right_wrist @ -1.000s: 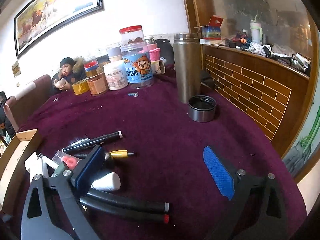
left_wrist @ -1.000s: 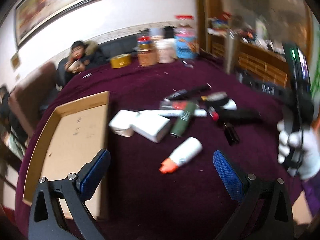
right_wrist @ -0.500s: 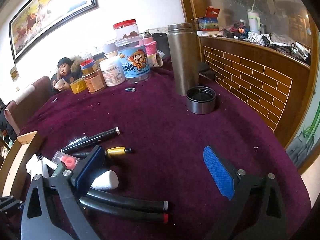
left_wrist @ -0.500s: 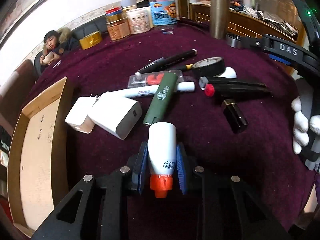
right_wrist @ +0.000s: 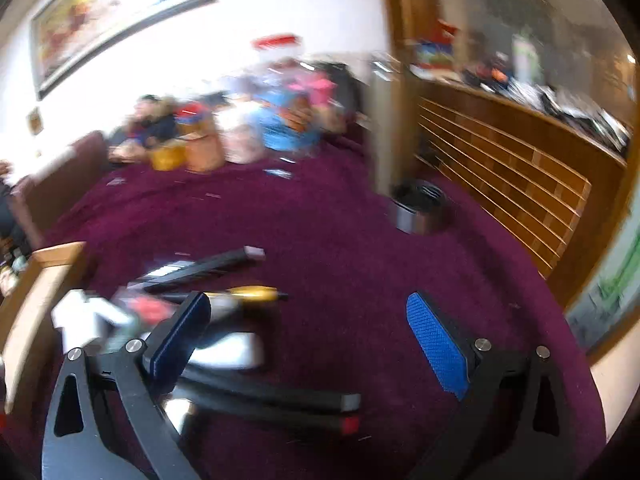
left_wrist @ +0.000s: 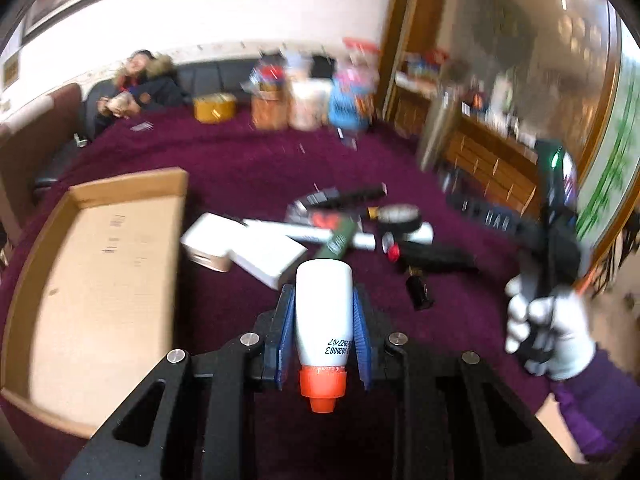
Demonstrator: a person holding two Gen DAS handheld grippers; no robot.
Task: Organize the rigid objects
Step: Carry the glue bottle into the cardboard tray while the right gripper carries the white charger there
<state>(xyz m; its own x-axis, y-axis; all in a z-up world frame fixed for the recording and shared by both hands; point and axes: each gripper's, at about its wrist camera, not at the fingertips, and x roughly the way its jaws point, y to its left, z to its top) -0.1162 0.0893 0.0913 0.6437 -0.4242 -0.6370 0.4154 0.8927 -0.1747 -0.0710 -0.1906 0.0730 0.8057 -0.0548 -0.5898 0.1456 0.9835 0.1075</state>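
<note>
The white bottle with the orange cap [left_wrist: 324,316] now sits clamped in our left gripper [left_wrist: 323,332], lifted off the cloth. A second ago it lay loose. Our right gripper [right_wrist: 316,336] stays wide and empty; the cardboard tray [left_wrist: 128,184] likely comes next.

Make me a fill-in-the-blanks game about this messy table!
1. The left gripper is shut on a white bottle with a cap coloured ____.
2. The cardboard tray has ____ inside it.
3. The right gripper has its jaws ____.
4. The tablecloth is coloured ____.

Missing words: orange; nothing; open; purple
</note>
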